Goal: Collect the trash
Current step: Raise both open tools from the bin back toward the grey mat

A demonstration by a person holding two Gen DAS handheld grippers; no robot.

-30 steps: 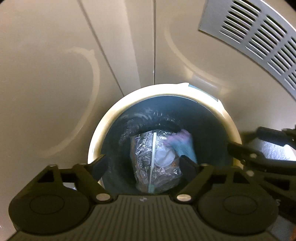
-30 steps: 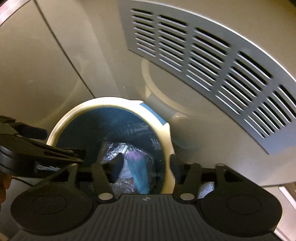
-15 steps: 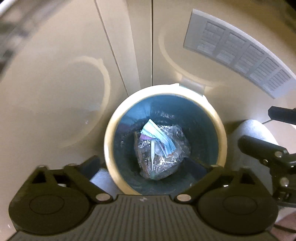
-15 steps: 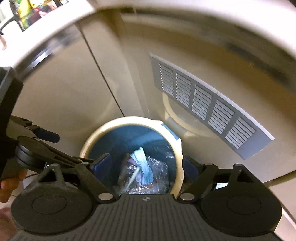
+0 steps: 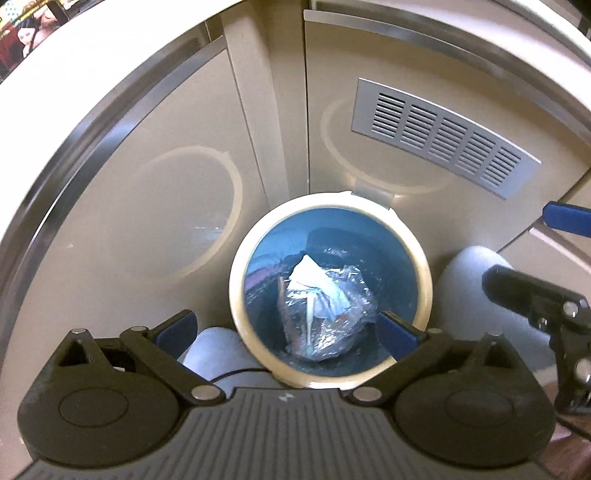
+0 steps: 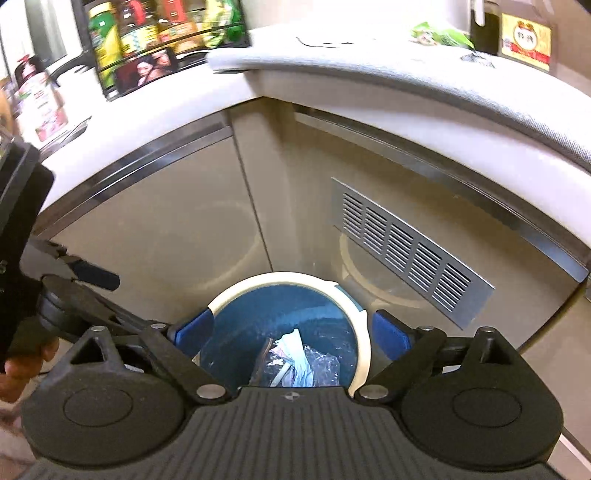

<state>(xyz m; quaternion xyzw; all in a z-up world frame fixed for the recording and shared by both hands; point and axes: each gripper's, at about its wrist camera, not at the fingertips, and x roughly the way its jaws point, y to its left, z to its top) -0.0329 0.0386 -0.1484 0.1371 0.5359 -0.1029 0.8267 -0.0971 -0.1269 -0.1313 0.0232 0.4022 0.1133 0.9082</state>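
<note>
A round bin with a cream rim [image 5: 236,295] and blue inside stands on the floor against beige cabinet doors. Crumpled clear plastic, white paper and a straw-like stick [image 5: 325,310] lie at its bottom; they also show in the right wrist view [image 6: 299,354]. My left gripper [image 5: 288,328] is open and empty above the bin. My right gripper [image 6: 293,332] is open and empty above the bin rim [image 6: 364,354]. The right gripper [image 5: 532,295] shows at the right edge of the left wrist view, and the left gripper [image 6: 74,295] shows at the left of the right wrist view.
A grey vent grille [image 5: 443,136] is set in the right cabinet door [image 6: 406,243]. A white countertop [image 6: 369,74] runs above, with bottles and packets in a rack [image 6: 155,33]. My grey-clad knees [image 5: 469,295] flank the bin.
Both grippers have risen well away from the bin, so it looks smaller and the countertop has come into view. The trash lies loose in the bin. Both stay open.
</note>
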